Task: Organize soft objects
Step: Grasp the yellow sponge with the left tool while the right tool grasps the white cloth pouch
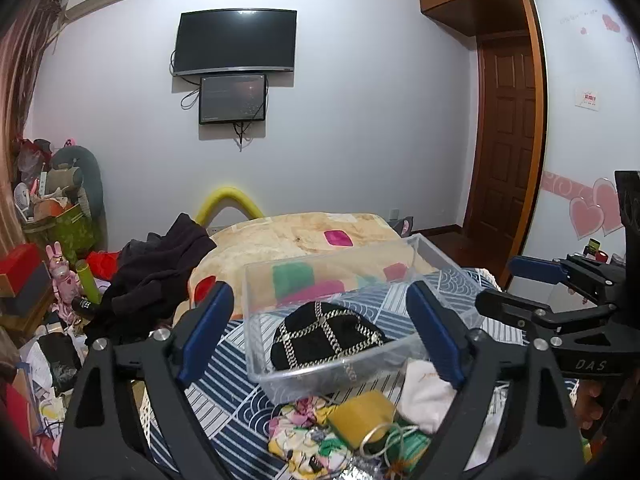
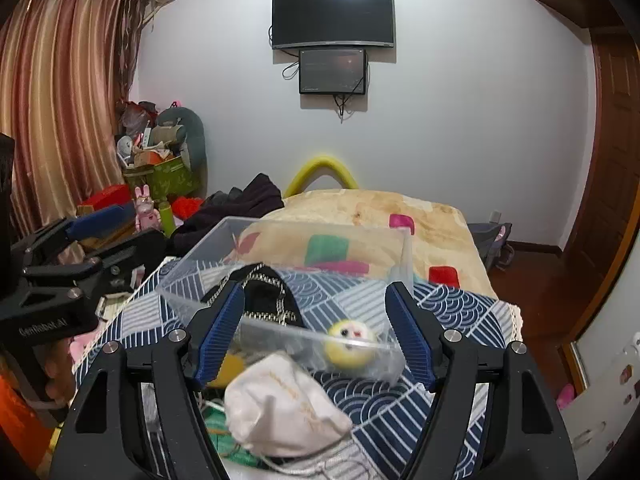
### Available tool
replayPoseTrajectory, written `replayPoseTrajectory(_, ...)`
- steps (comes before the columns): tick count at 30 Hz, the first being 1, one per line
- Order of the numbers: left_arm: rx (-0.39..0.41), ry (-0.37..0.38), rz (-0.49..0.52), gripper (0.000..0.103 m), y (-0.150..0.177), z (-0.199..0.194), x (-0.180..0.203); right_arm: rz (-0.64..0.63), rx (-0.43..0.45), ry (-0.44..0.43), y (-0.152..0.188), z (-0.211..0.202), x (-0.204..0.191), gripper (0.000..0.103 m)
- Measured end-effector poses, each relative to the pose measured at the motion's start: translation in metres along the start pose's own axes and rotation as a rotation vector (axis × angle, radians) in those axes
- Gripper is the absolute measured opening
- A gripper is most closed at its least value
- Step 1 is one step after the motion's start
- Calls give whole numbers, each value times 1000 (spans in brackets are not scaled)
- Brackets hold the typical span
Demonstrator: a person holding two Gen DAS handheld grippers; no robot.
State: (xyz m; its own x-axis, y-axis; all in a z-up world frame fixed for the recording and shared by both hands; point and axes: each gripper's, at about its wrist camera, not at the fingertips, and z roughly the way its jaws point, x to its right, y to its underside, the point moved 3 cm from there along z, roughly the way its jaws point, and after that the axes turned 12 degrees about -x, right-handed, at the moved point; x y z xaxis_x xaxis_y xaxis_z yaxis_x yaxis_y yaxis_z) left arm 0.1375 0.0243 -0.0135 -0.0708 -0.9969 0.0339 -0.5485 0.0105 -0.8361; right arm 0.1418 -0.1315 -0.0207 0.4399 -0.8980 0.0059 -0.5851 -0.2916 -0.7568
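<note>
We hold both grippers, left (image 1: 320, 332) and right (image 2: 314, 332), open; white pouch (image 2: 280, 408) looks light, floppy: pinch its bunched top.

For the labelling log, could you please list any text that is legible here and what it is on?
"DAS": right tool's body.
"GenRobot.AI": left tool's body.
Red sign on the wardrobe door: too small to read.
White pouch: gold lettering, blurred.

The right gripper (image 2: 314, 330) hangs wide apart; a white pouch (image 2: 284, 408) lies just below its fingers, the clear bin (image 2: 224, 240) ahead.
</note>
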Motion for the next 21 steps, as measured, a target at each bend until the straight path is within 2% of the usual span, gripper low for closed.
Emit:
replayPoseTrajectory(5, -26, -10, 7, 90, 15, 0, -2, -3, -47, -11, 17, 9, 1, 71)
replayPoseTrajectory(14, -163, 11, -6, 89, 55, 30, -3, -2, -178, -47, 52, 37, -3, 71)
replayPoseTrajectory(15, -176, 14, -12, 87, 59, 34, -3, -3, -190, -49, 55, 39, -3, 71)
replayPoseTrajectory(17, -193, 19, -15, 77, 66, 39, -3, -6, -217, -59, 61, 44, -5, 71)
replayPoseTrajectory(21, -228, 42, -4, 68, 76, 49, 5, -5, -247, -77, 67, 49, -8, 71)
